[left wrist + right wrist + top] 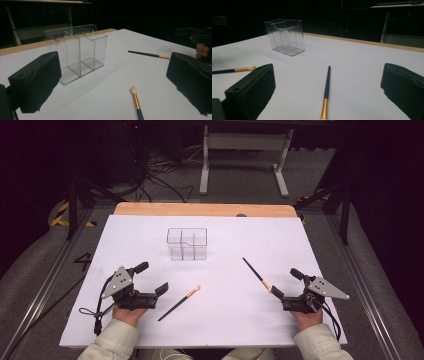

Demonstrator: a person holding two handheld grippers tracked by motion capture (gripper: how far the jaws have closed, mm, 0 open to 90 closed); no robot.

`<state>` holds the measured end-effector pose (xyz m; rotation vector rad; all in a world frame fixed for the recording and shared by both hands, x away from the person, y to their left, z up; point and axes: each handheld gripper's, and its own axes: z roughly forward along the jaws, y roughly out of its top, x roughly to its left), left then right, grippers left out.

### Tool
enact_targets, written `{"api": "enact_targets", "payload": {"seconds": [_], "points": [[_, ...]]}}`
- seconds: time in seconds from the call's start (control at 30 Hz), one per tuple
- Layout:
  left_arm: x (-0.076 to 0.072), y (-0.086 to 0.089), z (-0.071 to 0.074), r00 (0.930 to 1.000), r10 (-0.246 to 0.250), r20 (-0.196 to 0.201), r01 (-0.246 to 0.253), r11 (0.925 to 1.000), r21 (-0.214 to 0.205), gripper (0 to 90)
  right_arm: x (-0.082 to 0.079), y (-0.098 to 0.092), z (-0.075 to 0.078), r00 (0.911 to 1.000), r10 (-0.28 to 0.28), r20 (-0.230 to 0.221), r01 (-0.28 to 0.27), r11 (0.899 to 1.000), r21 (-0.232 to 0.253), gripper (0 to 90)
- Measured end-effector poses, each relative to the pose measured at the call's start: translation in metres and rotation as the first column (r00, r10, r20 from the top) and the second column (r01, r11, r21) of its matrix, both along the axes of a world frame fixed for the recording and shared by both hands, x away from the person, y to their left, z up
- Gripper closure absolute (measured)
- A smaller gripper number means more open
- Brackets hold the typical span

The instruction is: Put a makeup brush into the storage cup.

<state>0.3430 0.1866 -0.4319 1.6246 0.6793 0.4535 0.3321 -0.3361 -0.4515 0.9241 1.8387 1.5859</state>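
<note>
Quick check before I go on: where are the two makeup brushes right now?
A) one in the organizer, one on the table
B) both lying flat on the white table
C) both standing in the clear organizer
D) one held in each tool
B: the left brush and the right brush lie flat on the white table, while the clear organizer stands with nothing in it and both tools are open.

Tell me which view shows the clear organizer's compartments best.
The left gripper view: the clear organizer sits close, its dividers and empty compartments plain. The high view shows it small from above; the right gripper view shows it farther off.
</note>
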Motion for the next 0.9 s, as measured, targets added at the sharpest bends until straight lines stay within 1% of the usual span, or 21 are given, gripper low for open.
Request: {"api": "enact_targets", "payload": {"seconds": [0.1,0.2,0.23,0.27,0.3,0.43,0.5,0.6,0.67,0.7,0.8,0.87,0.9], "points": [[0.003,-0.005,0.002,0.9999,-0.009,0.007,0.009,1.0000,0.003,0.3,0.000,0.000,0.000,1.0000,0.000,0.001,0.000,1.000,0.000,0.0],[0.004,-0.010,0.005,0.9999,-0.014,0.003,0.014,0.9999,0.000,0.3,0.000,0.000,0.000,1.0000,0.001,-0.002,-0.001,1.000,0.001,0.0],[0.005,-0.010,0.006,0.9999,-0.010,0.012,0.010,1.0000,0.002,0.3,0.000,0.000,0.000,1.0000,0.001,-0.002,-0.001,1.000,0.002,0.0],[0.005,-0.012,0.007,0.9999,-0.014,0.010,0.014,0.9999,-0.003,0.2,0.000,0.000,0.000,1.0000,0.001,-0.001,-0.001,1.000,0.002,0.0],[0.006,-0.013,0.008,0.9997,-0.015,0.017,0.015,0.9999,-0.001,0.1,0.000,0.000,0.000,1.0000,0.001,-0.001,-0.001,1.000,0.002,0.0],[0.008,-0.018,0.009,0.9995,-0.028,0.016,0.029,0.9994,-0.022,0.0,0.000,-0.001,0.000,1.0000,0.001,-0.001,-0.001,1.000,0.004,0.0],[0.009,-0.020,0.011,0.9991,-0.036,0.022,0.036,0.9991,-0.022,0.0,0.000,-0.001,0.000,1.0000,0.003,-0.003,-0.003,1.000,0.008,0.0],[0.010,-0.023,0.011,0.9989,-0.043,0.020,0.044,0.9987,-0.025,0.0,0.000,-0.001,0.000,1.0000,0.004,-0.004,-0.004,1.000,0.008,0.0],[0.011,-0.024,0.012,0.9988,-0.044,0.023,0.044,0.9989,-0.018,0.0,0.000,-0.001,0.000,1.0000,0.003,-0.004,-0.003,1.000,0.010,0.0],[0.011,-0.026,0.013,0.9988,-0.044,0.019,0.045,0.9987,-0.022,0.0,0.000,-0.001,0.000,1.0000,0.004,-0.004,-0.004,1.000,0.009,0.0],[0.013,-0.030,0.015,0.9982,-0.059,0.008,0.059,0.9982,-0.010,0.0,0.000,-0.001,0.000,1.0000,0.003,-0.004,-0.003,1.000,0.010,0.0],[0.014,-0.032,0.016,0.9976,-0.069,0.000,0.069,0.9975,0.010,0.1,0.000,-0.001,0.000,1.0000,0.005,-0.004,-0.005,1.000,0.010,0.0],[0.014,-0.035,0.017,0.9972,-0.075,-0.008,0.075,0.9968,0.028,0.0,0.000,-0.001,0.000,1.0000,0.004,-0.004,-0.004,1.000,0.010,0.0]]}}
